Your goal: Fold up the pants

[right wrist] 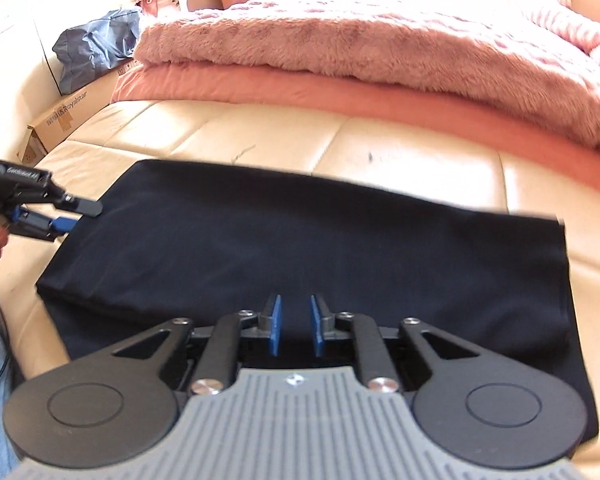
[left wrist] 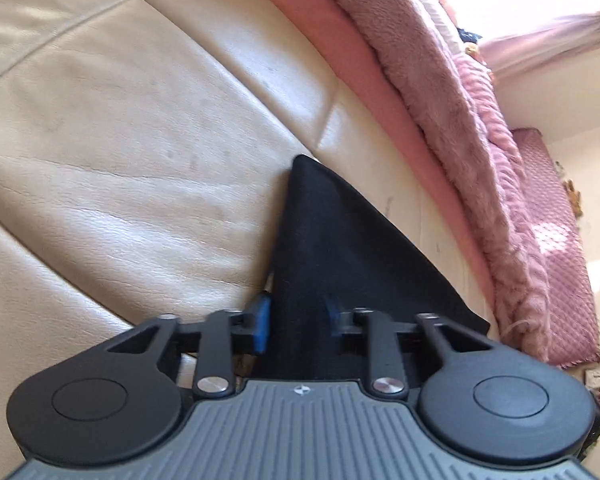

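The dark navy pants (right wrist: 308,240) lie folded into a flat rectangle on the cream leather sofa seat (right wrist: 400,144). My right gripper (right wrist: 296,324) hovers over the near edge of the pants, its blue pads a little apart with nothing between them. My left gripper (right wrist: 70,216) shows at the left of the right wrist view, its jaws parted around the left edge of the pants. In the left wrist view the pants (left wrist: 340,248) run between the blue pads of the left gripper (left wrist: 298,320), which stand apart on either side of the cloth.
A pink fluffy blanket (right wrist: 360,40) and a pink cushion (right wrist: 300,88) lie along the sofa's back. A cardboard box (right wrist: 68,120) and a blue bag (right wrist: 100,44) stand at the far left. A pink quilted cover (left wrist: 556,240) shows at the right.
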A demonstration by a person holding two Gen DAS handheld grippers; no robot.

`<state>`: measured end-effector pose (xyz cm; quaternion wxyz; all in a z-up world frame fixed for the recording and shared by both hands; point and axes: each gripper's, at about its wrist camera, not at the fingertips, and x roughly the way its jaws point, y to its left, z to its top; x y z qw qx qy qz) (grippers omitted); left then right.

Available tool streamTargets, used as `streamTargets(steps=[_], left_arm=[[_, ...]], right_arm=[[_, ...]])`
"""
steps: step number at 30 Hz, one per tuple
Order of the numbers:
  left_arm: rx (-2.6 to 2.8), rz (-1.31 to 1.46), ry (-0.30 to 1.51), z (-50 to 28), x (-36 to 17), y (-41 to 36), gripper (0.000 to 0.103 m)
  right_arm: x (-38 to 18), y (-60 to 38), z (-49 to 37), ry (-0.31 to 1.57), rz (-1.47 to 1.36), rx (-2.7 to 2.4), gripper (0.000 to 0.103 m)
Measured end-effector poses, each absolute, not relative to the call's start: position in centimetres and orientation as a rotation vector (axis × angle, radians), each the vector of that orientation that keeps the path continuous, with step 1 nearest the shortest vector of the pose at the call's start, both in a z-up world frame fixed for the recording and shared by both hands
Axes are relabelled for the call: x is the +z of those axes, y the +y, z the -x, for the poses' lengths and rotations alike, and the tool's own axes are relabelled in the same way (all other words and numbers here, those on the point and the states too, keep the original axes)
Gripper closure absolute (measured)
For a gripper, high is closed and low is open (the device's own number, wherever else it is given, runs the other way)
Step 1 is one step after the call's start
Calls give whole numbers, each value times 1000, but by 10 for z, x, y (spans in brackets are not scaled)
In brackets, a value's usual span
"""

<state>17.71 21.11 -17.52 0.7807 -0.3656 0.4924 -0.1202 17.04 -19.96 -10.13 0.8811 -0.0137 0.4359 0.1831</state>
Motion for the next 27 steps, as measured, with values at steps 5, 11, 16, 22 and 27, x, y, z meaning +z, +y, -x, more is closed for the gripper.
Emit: streamTargets(steps=[5, 11, 16, 22, 27], left_arm=[[-281, 780, 972, -174, -145, 201, 96], [-324, 745, 932, -175, -106, 184, 96], [-376, 781, 918, -183, -86, 177, 96], [-456, 789, 890, -192, -59, 154, 96], [-504, 795, 871, -202, -36, 127, 96]], right_arm=[[-105, -187, -209, 889, 51, 363, 102], [-112, -170, -254, 874, 52, 360, 103], [-129, -162, -284, 904, 45, 353, 103], [-140, -158, -300, 907, 56, 363, 103], [-118, -176, -278, 888, 3, 386, 103]])
